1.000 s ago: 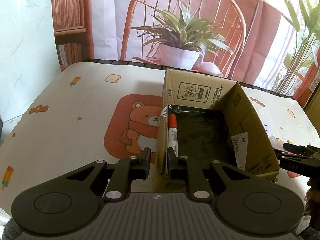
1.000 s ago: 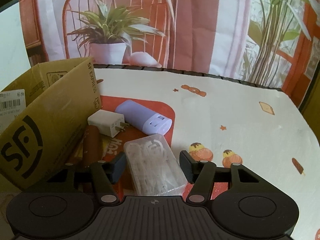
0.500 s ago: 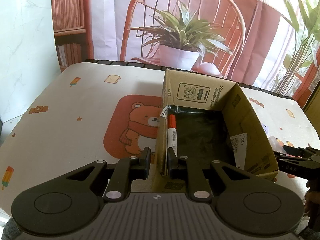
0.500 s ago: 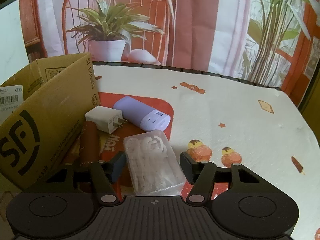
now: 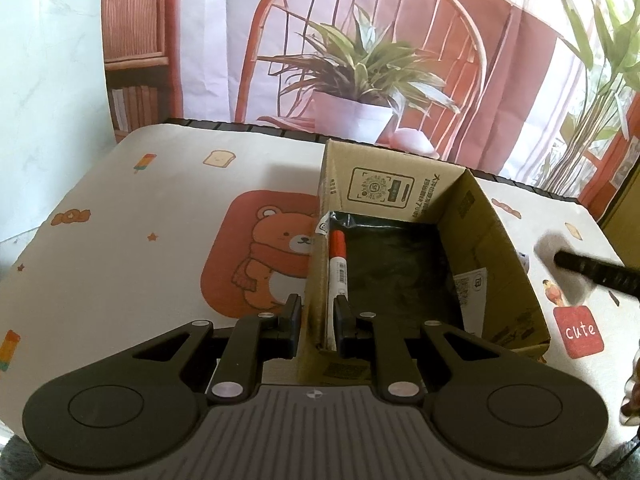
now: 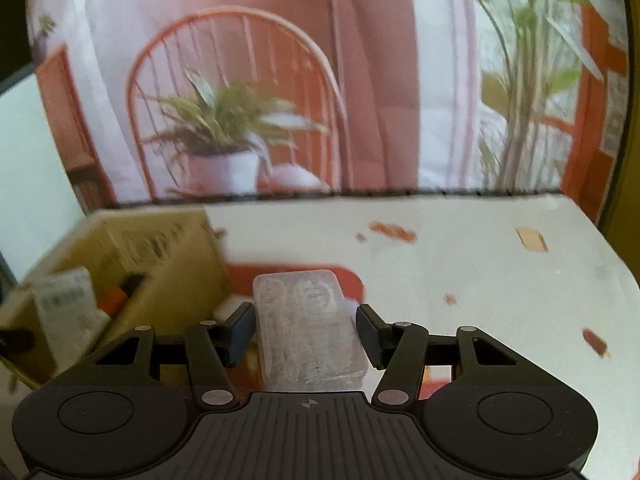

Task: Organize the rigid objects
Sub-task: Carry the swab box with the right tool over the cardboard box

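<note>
An open cardboard box [image 5: 492, 248] stands on the table with a red-capped white marker [image 5: 338, 264] lying along its left inner wall. My left gripper [image 5: 317, 304] is shut on that box's near left wall, one finger outside and one inside. My right gripper [image 6: 306, 322] is shut on a clear plastic case [image 6: 304, 300] of white bits and holds it above the table, to the right of the cardboard box [image 6: 168, 248]. In the left wrist view one of its fingers [image 5: 592, 270] shows as a dark blur beyond the box's right wall.
The table carries a white cloth [image 5: 160, 240] printed with a bear patch and a red "cute" square [image 5: 580, 332]. A small white thing [image 5: 523, 258] peeks out behind the box's right wall. A backdrop printed with a chair and plant hangs past the table's far edge [image 6: 440, 194].
My right gripper has risen with the clear case, lifting it off the table; the charger, purple power bank and brown stick have dropped out of its view. My left gripper and the box have not moved.
</note>
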Demonstrator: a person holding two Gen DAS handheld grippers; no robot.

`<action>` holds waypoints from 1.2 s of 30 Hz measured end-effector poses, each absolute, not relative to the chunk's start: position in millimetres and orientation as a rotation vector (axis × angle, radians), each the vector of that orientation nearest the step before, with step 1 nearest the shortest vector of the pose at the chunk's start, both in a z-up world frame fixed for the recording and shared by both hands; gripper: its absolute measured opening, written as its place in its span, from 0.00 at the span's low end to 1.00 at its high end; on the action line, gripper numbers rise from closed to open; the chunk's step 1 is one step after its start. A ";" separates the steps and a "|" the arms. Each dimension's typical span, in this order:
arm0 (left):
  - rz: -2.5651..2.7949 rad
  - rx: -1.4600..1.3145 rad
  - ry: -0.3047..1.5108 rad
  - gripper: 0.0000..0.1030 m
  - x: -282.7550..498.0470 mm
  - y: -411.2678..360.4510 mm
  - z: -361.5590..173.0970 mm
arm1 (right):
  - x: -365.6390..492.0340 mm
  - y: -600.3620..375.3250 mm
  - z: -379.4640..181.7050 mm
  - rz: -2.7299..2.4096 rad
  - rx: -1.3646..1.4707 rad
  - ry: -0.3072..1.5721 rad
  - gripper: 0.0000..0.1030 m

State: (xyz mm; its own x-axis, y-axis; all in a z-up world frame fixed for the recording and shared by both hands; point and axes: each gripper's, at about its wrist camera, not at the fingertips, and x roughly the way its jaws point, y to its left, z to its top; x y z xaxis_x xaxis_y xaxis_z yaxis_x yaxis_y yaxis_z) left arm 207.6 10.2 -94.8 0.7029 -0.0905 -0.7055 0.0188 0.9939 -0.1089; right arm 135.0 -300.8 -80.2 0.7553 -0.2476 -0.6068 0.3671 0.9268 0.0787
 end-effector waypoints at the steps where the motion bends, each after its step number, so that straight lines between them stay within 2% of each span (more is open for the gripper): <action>1: -0.063 -0.098 0.789 0.17 208.1 10.5 -94.9 | 137.6 -297.0 -73.6 -0.323 0.193 0.615 0.50; 6: -0.073 -0.103 0.785 0.14 208.4 10.9 -95.7 | 159.3 -271.2 -44.0 -0.216 0.153 0.554 0.50; 11: -0.076 -0.112 0.782 0.14 208.8 13.2 -96.7 | 199.3 -240.1 -36.6 -0.095 0.116 0.579 0.50; 23: -0.087 -0.126 0.778 0.13 208.6 16.1 -98.8 | 293.5 -192.6 -77.8 -0.045 0.098 0.839 0.50; 30: -0.093 -0.133 0.775 0.13 208.7 16.1 -99.3 | 314.5 -194.8 -94.3 -0.109 0.126 0.954 0.50; 36: -0.097 -0.133 0.771 0.13 208.5 14.8 -98.9 | 319.2 -196.4 -98.2 -0.108 0.126 0.979 0.51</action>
State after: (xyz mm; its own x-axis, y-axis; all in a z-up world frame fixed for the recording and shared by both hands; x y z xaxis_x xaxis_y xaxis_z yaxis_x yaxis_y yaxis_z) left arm 208.5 14.8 -98.9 0.7134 -0.1357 -0.6875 0.0381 0.9871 -0.1552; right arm 319.2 -196.4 -98.2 0.5537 -0.0350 -0.8320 0.1480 0.9873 0.0570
